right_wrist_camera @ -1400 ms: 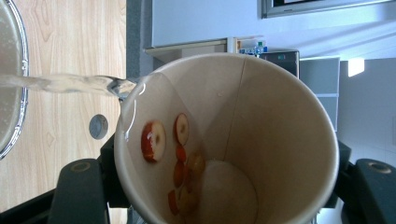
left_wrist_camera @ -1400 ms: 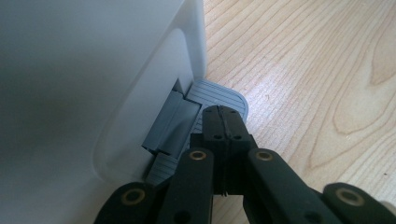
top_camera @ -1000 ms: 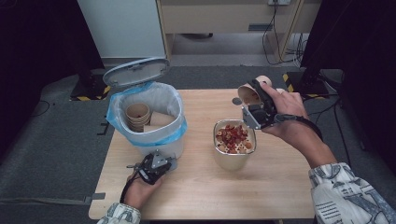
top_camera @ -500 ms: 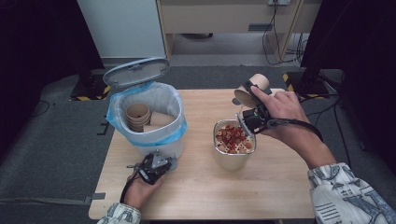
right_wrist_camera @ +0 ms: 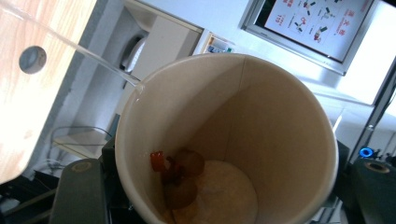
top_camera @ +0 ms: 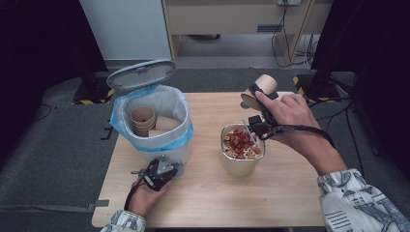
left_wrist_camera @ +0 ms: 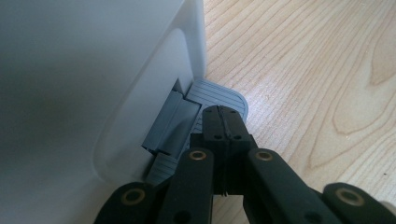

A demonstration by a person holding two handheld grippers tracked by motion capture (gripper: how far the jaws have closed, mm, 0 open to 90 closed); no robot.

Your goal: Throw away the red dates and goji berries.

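While the pedal (left_wrist_camera: 219,95) of the bin (top_camera: 159,128) is pressed by the clenched left gripper (left_wrist_camera: 224,116), a paper cup (top_camera: 258,92) is grasped, tipped, by the right gripper (top_camera: 258,108) so scraps empty beside the bin.

Right up close, a paper cup (right_wrist_camera: 243,140) sits between the two black jaws, which rise at the bottom corners and clamp its sides, its open mouth facing the camera. Inside, down at the bottom, a few reddish-brown food pieces (right_wrist_camera: 177,172) cling by the pale base. A clear plastic straw (right_wrist_camera: 79,49) meets the cup's rim at upper left and slants away. Behind it, a wooden tabletop (right_wrist_camera: 28,93) with a round grey hole (right_wrist_camera: 32,59), and a framed poster (right_wrist_camera: 317,23) on the white wall.
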